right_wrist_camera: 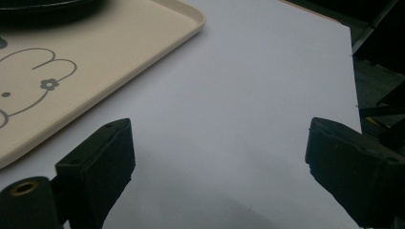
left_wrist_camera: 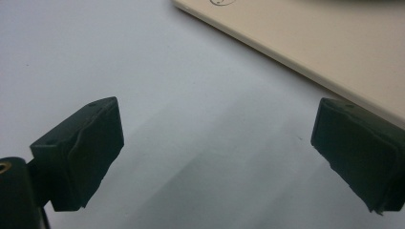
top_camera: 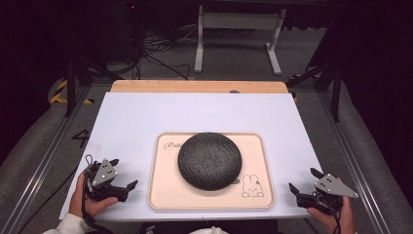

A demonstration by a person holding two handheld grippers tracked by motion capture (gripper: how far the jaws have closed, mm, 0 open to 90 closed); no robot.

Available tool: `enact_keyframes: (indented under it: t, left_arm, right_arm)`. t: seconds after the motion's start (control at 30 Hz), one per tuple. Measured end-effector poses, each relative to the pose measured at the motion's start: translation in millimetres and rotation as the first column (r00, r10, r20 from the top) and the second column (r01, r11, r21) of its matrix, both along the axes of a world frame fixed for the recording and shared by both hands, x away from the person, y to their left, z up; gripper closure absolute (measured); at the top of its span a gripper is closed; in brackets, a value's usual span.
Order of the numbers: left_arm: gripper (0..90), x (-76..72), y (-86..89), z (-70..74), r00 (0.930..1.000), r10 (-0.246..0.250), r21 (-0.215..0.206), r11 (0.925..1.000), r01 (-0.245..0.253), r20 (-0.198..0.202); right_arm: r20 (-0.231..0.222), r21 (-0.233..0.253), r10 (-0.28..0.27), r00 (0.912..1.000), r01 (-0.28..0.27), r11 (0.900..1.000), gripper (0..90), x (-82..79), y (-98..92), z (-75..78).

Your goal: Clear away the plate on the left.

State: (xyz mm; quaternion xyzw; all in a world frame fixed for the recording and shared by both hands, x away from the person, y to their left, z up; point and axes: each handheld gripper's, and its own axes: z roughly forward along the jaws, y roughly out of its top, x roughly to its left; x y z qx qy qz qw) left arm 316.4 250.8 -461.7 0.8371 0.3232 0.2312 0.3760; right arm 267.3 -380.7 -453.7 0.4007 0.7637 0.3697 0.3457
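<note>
Okay, I had both the left gripper (top_camera: 122, 174) and the right gripper (top_camera: 303, 180) spread empty; the domed black lid (top_camera: 209, 160) looked slippery, might skid off the beige tray (top_camera: 163, 195).

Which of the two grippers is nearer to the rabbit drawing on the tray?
The right gripper. The rabbit drawing sits in the near right corner of the tray, while the left gripper is beyond the tray's opposite edge.

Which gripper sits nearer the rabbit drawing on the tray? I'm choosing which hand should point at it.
Right. The right gripper is just off the tray's right edge, near the rabbit drawing; the left gripper lies beyond the opposite edge.
</note>
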Motion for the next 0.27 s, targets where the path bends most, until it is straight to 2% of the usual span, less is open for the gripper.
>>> enact_keyframes:
  t: [0.27]
  left_arm:
    - [3.7, 1.1, -0.9, 0.9, 1.0, 0.003, 0.001, 1.0, -0.003, 0.01]
  right_arm:
    - [0.004, 0.005, 0.002, 1.0, -0.002, 1.0, 10.2, 0.4, -1.4, -0.5]
